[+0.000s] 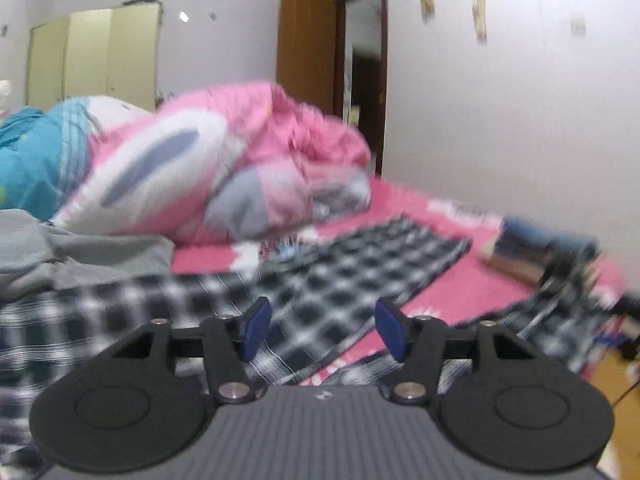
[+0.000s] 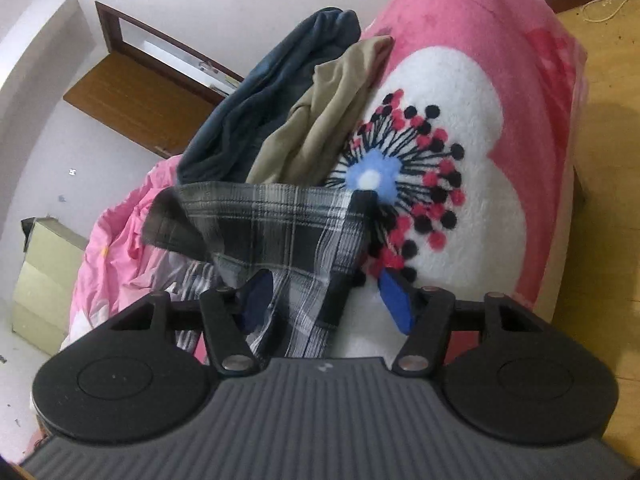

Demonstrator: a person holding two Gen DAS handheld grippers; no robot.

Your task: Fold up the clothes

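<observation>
Both grippers (image 1: 322, 330) (image 2: 326, 302) apparently gape over plaid shirt (image 2: 280, 220).

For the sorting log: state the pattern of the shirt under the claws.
Black-and-white plaid shirt, clearest in the right wrist view.

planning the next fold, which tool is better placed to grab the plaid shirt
Right, probably. The right tool is open with an edge of the plaid shirt lying between its pads, untouched by them. The left tool is open too, with the shirt spread out beyond its fingertips.
</observation>
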